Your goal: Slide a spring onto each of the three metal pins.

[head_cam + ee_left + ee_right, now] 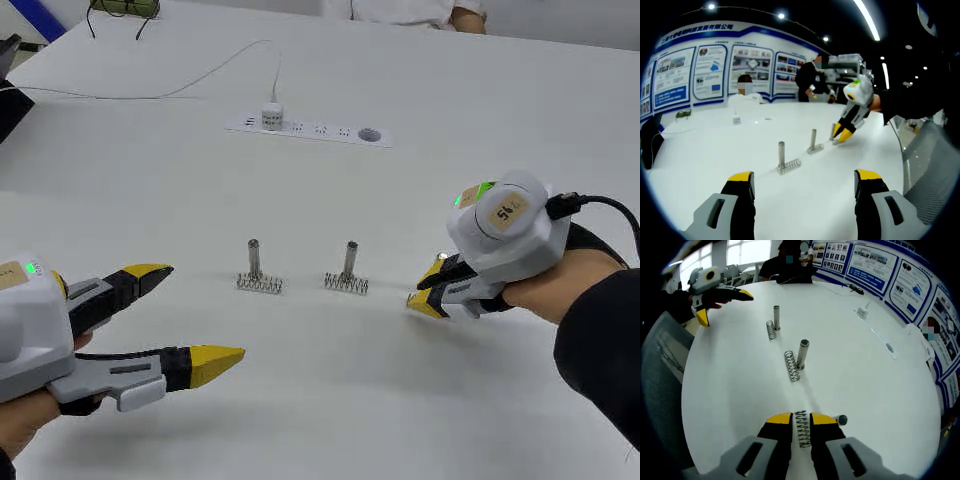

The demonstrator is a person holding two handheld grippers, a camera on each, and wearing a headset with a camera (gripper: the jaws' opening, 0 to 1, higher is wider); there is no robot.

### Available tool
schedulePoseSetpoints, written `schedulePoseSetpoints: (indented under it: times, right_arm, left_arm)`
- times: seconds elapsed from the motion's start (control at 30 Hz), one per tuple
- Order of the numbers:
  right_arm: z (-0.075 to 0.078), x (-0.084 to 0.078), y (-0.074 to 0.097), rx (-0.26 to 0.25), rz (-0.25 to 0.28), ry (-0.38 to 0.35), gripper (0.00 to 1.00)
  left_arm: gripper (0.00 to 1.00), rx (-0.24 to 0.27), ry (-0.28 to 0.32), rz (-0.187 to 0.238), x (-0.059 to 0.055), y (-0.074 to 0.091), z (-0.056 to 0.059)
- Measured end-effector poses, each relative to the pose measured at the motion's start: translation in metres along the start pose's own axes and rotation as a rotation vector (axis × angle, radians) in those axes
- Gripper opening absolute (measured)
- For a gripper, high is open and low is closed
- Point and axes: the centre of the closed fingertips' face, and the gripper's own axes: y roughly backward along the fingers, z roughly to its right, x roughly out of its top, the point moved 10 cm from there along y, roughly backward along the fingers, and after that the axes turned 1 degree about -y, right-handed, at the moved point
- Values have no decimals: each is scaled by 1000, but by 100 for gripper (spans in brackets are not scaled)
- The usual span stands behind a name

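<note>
My right gripper [800, 421] pinches a coiled wire spring [801, 435] — my left gripper [200, 312] gapes.
That spring lies on the white table [330, 400] beside a short steel pin [841, 419]; two upright pins [254, 256] [351, 257] stand nearby, loose springs [259, 284] [346, 284] at their bases.

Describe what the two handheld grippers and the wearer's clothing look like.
Left gripper and right gripper: white housings, green lights, tan labels, grey triggers, black claws with yellow tips. A black cable leaves the right one; that arm wears a black sleeve.
</note>
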Motion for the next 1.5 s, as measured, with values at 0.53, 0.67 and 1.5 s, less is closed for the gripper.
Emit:
schedulePoseSetpoints:
  times: [0.53, 0.67, 1.5]
  right_arm:
    - [4, 4, -12, 89, -87, 66, 13]
    - [5, 5, -15, 96, -102, 78, 12]
    - [4, 5, 11, 36, 9, -19, 12]
  left_arm:
    - [83, 4, 7, -5, -3, 1, 0]
    - [83, 5, 8, -5, -3, 1, -1]
    - [82, -1, 6, 1, -2, 0, -1]
